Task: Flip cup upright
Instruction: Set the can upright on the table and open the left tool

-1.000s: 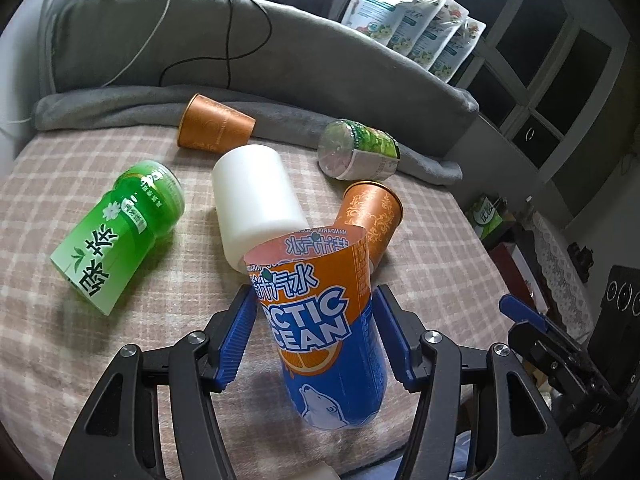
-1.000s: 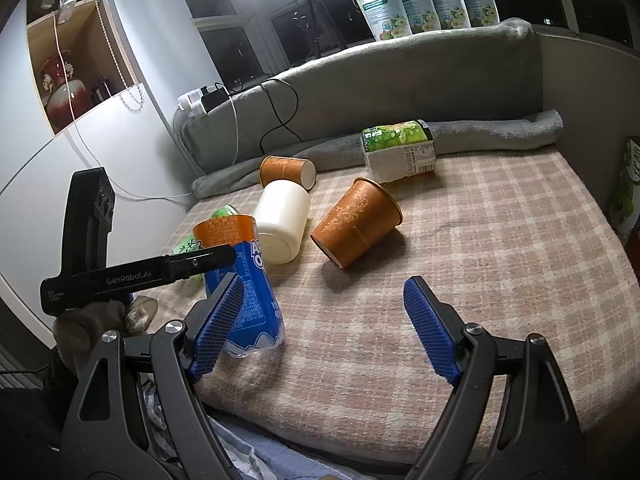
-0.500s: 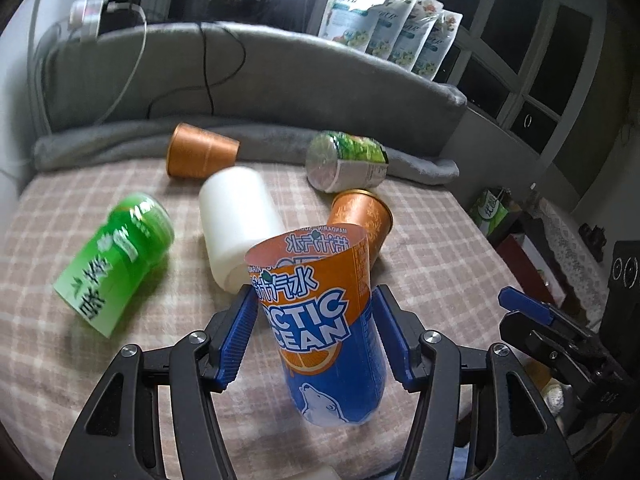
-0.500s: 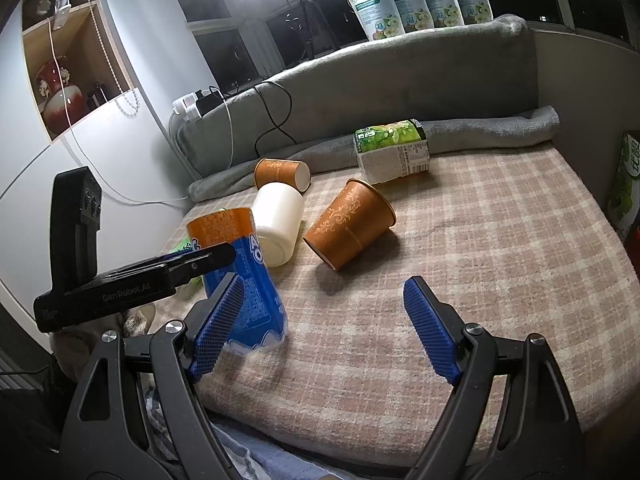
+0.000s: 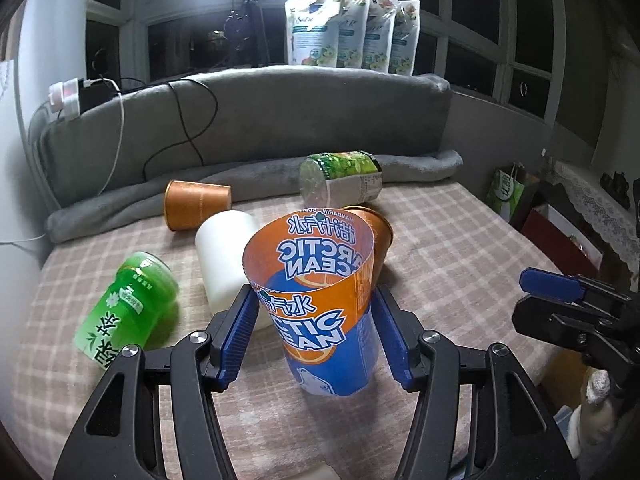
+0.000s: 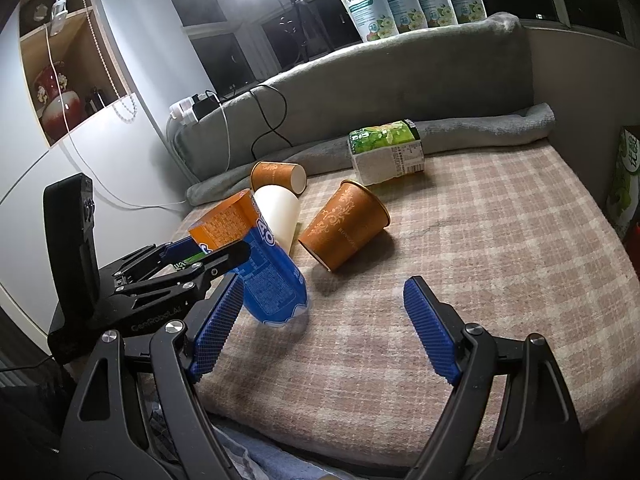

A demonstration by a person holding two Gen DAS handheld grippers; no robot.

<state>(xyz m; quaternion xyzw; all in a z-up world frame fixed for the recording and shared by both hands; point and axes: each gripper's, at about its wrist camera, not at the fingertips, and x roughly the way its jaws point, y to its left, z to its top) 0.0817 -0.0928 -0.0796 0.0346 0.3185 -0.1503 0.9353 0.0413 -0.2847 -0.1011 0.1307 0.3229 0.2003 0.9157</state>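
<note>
The left hand-held gripper is clenched on the orange-and-blue Arctic Ocean cup, its blue pads pressed against both sides of the cup's wall. The cup is held mouth-up and tilted, with its base close above the checked blanket at the near edge of the bed; whether the base touches the blanket cannot be told. In the right wrist view the cup sits at 9 o'clock, leaning away from the gripper holding it. The right hand-held gripper is released, its jaws spread wide over bare blanket. Lying on their sides beyond the held cup are a white cup at 11 o'clock, a brown patterned cup at 1 o'clock, a second brown cup, a green cup at 9 o'clock and a green-labelled bottle.
</note>
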